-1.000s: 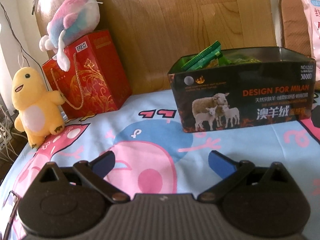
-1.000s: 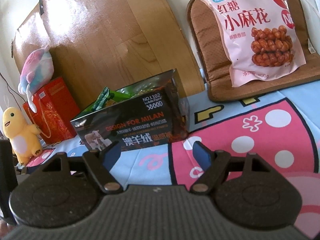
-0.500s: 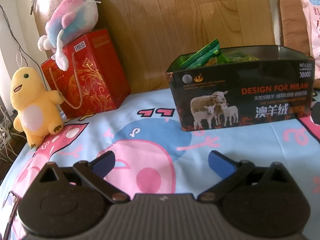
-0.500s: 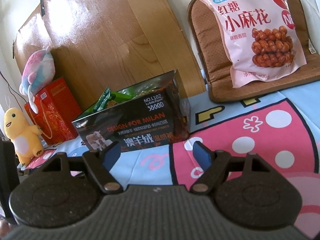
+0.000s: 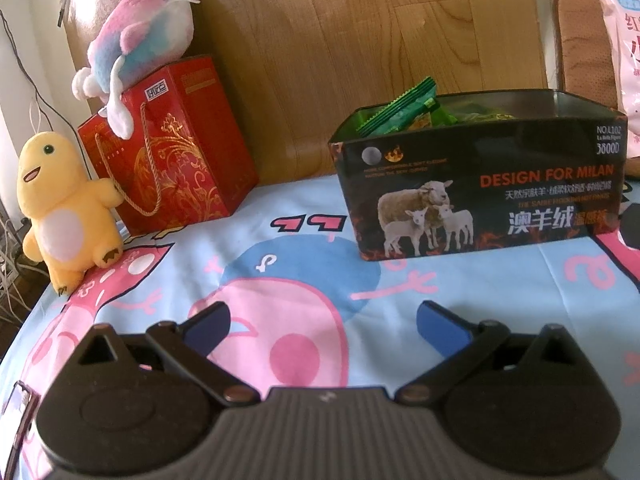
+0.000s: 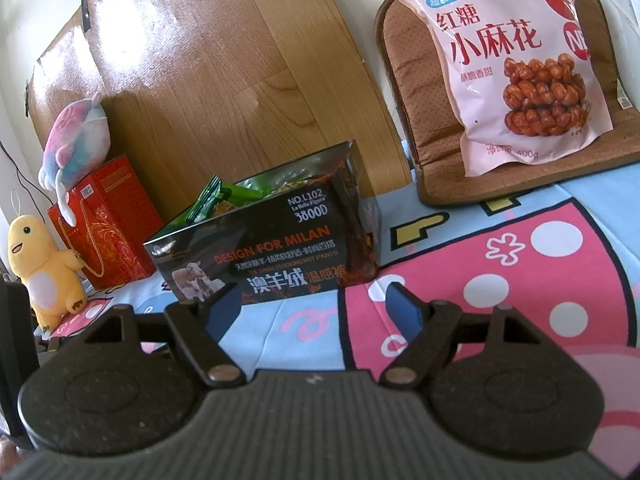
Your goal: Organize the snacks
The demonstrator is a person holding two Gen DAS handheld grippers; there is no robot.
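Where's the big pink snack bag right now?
In the right wrist view, the pink snack bag leans at upper right on the brown cushion, beyond the black box.

A light-blue cartoon-print sheet with pink shapes (image 5: 304, 248) covers the surface. At centre right stands an open black cardboard box printed with sheep (image 5: 476, 196); at left, a red gift bag with gold cord handles (image 5: 172, 160) and a yellow plush toy (image 5: 64, 216). In the right wrist view, a brown padded cushion (image 6: 404, 80) sits upper right.
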